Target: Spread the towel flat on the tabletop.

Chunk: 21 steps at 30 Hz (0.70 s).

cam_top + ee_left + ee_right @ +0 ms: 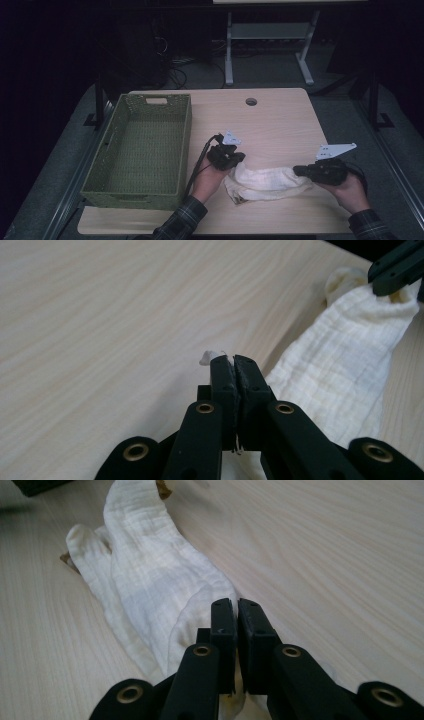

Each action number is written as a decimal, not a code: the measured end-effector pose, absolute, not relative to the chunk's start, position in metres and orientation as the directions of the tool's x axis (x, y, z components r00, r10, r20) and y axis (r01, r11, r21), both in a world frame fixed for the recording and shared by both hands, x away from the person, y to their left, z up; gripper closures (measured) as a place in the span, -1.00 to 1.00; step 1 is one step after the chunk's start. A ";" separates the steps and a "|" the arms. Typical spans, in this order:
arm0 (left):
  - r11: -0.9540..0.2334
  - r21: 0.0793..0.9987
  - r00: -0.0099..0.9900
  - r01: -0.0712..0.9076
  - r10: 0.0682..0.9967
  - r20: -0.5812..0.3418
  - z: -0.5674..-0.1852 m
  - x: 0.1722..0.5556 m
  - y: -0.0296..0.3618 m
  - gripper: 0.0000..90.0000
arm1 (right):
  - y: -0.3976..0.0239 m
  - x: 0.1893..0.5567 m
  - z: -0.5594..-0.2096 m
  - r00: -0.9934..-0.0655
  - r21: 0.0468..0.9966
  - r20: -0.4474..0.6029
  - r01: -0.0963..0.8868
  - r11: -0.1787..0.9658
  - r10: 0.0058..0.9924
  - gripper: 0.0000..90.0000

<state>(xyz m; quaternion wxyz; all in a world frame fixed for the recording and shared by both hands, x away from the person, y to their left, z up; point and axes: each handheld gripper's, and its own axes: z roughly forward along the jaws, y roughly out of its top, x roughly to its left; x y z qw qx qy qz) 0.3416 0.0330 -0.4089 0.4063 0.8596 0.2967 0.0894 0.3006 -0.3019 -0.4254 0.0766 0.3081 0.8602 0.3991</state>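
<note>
Lying bunched near the pale wooden tabletop's (280,125) front edge, crinkled cream muslin cloth (262,182); bare wood beyond, green woven basket (145,145) at left edge. Left gripper (234,360) clamped on a cloth corner. Right gripper (235,605) pinching cloth folds.

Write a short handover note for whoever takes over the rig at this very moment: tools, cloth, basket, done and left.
Left tool: shut on a corner of the white cloth.
Right tool: shut on the cloth's opposite end.
The cloth lies bunched on the table between the two tools.
The green basket stands at the table's left side, nothing inside.
Done: both ends gripped.
Left: probably spread or fold the cloth, then perhaps move it to the basket.
</note>
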 end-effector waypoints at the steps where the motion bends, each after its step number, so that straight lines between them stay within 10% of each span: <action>1: -0.490 0.756 0.804 0.434 0.589 -0.080 -0.407 0.342 0.034 0.95 | -0.302 0.302 -0.425 -0.797 0.741 0.116 0.467 0.483 0.593 0.90; 21: -0.366 0.797 0.700 0.480 0.708 -0.097 -0.407 0.386 0.039 0.95 | -0.304 0.360 -0.424 -0.754 0.765 0.095 0.473 0.437 0.650 0.83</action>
